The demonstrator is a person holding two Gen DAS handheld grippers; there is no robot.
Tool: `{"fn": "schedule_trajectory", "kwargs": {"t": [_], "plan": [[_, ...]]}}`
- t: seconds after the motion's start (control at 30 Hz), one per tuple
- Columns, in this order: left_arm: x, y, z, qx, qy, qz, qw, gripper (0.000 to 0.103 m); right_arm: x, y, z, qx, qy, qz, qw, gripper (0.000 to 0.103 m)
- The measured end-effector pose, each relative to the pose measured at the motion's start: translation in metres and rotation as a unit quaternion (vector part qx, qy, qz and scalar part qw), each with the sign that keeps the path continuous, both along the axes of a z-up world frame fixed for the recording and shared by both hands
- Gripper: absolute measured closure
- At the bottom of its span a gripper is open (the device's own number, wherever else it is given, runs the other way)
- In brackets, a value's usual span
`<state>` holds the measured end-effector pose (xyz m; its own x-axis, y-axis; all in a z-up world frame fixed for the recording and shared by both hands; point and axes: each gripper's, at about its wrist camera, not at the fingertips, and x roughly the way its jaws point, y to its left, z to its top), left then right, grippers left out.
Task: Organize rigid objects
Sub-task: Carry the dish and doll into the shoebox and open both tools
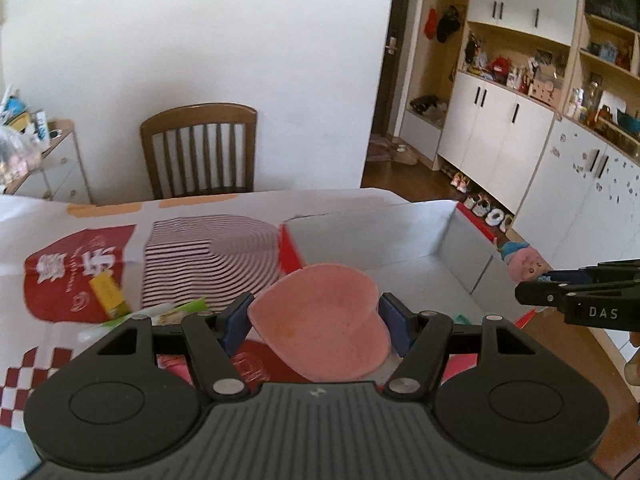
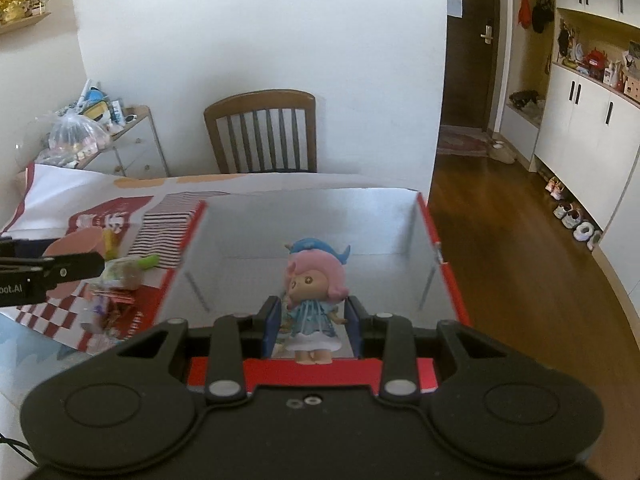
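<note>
Holding pink disc (image 1: 322, 320), doll (image 2: 314, 300) (both upright)

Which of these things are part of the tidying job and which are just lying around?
Part of the job: pink heart in the left gripper; doll in the right gripper; open box.
Lying about: yellow packet; wooden chair; shoes.

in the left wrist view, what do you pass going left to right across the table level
yellow block → striped box → pink heart-shaped piece held in the left gripper → grey inside of the open box → pink-haired doll → right gripper
</note>
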<state>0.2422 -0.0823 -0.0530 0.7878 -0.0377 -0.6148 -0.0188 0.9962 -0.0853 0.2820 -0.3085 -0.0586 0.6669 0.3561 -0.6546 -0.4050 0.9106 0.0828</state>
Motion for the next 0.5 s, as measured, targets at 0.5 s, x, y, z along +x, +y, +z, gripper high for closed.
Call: {"fn": "schedule_trajectory", "kwargs": {"t": [0.5], "plan": [[0.095,-0.074,-0.039,0.029,0.075,-0.018,0.9966,0.035,0.064,-0.033,-0.025,0.004,0.026,0.03,0.999,0.07]]}}
